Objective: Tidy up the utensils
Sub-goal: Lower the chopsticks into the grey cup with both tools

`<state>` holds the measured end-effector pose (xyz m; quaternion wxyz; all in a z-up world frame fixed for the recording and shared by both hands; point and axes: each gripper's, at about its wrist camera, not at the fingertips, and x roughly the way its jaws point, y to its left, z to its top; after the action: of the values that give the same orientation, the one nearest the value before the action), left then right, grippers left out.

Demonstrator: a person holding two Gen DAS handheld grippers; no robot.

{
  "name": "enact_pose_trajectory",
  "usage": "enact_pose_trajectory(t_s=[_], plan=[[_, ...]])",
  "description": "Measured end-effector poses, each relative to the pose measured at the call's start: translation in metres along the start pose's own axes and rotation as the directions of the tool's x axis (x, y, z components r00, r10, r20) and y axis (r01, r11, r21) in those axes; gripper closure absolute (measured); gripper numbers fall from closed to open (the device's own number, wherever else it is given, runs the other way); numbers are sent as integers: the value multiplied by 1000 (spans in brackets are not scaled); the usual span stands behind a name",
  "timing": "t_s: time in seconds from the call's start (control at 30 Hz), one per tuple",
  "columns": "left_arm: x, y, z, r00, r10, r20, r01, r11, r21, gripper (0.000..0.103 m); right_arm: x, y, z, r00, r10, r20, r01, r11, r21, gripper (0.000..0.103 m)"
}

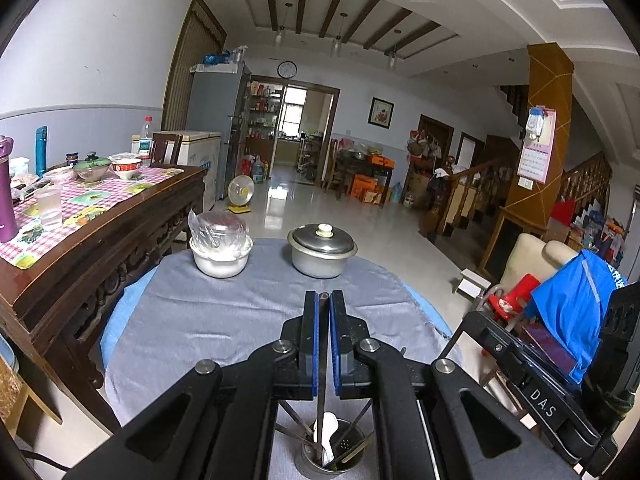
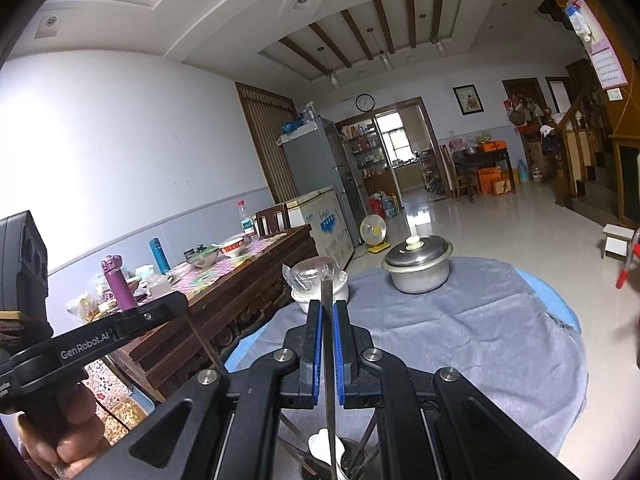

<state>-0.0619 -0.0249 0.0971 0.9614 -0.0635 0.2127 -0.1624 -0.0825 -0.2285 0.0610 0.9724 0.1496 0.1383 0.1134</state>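
Chopsticks [image 2: 329, 344] pinched in both tongs above metal holder [image 1: 332, 456].
Left tongs [image 1: 324, 300] and right tongs [image 2: 328, 308] grip thin, stiff, slippery, light sticks; I would hold them mid-length.

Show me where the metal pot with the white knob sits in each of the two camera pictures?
Left wrist view: metal pot just right of centre, on the grey cloth.
Right wrist view: the pot right of centre, beyond the fingertips.
Shared landmark: the wall clock.
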Motion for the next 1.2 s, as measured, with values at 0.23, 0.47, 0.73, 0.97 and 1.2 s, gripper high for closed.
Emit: enact_pose_trajectory(t_s=[0.23, 0.47, 0.73, 0.97, 1.2], plan=[[11, -6, -3, 999, 1, -32, -1, 1000, 9, 98, 6, -7, -5, 1000, 0, -25, 0, 1000, 10, 97], [16, -9, -6, 999, 5, -46, -4, 1000, 16, 98, 11, -9, -9, 999, 1, -38, 0, 1000, 15, 97], [22, -10, -10, 998, 11, -66, -10, 1000, 17, 98, 17, -9, -15, 998, 3, -62, -2, 1000, 17, 97], [26, -8, -13, 996, 15, -84, -14, 1000, 13, 98, 25, -9, -24, 996, 4, -91, -2, 1000, 16, 97], [29, -7, -14, 996, 11, -91, -11, 1000, 8, 98, 27, -8, -26, 996, 6, -91, -4, 1000, 16, 97]])
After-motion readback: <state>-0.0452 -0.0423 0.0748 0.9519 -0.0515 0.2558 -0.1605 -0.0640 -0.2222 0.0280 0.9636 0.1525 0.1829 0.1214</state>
